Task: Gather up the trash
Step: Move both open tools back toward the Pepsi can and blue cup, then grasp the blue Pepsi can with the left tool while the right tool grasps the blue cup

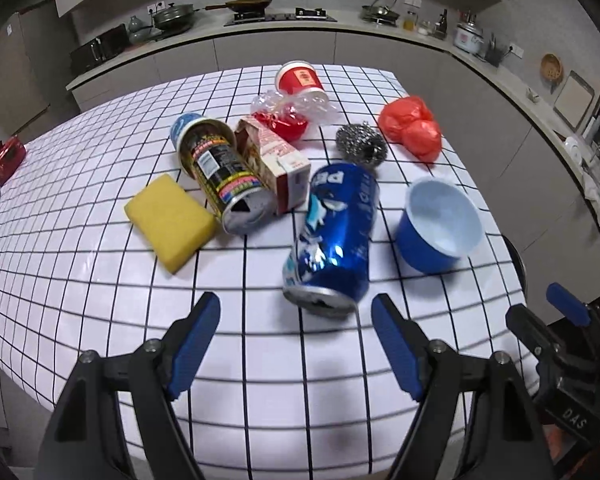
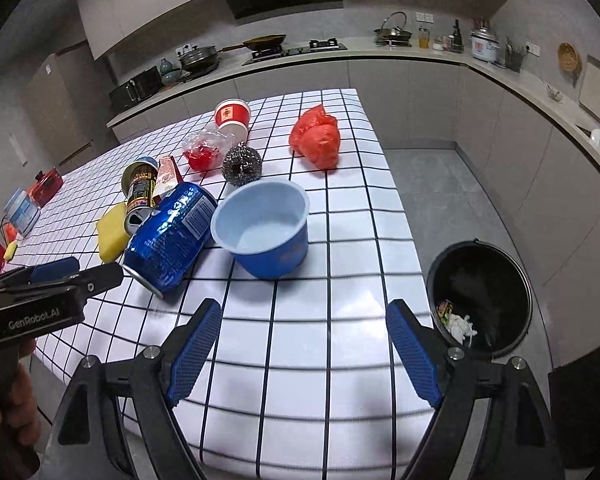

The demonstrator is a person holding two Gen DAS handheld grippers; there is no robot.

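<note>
Nearest to us lies the dented blue Pepsi can (image 1: 332, 236) on its side on the grid tablecloth (image 1: 80, 208), just beyond our left gripper (image 1: 296, 344), whose fingers are spread and hold nothing. Right of the can stands a blue cup (image 1: 440, 224); left of it lie a black can (image 1: 220, 176), a carton (image 1: 276, 160) and a yellow sponge (image 1: 168, 220). Our right gripper (image 2: 304, 344) is spread too, near the black trash bin (image 2: 480, 292).
</note>
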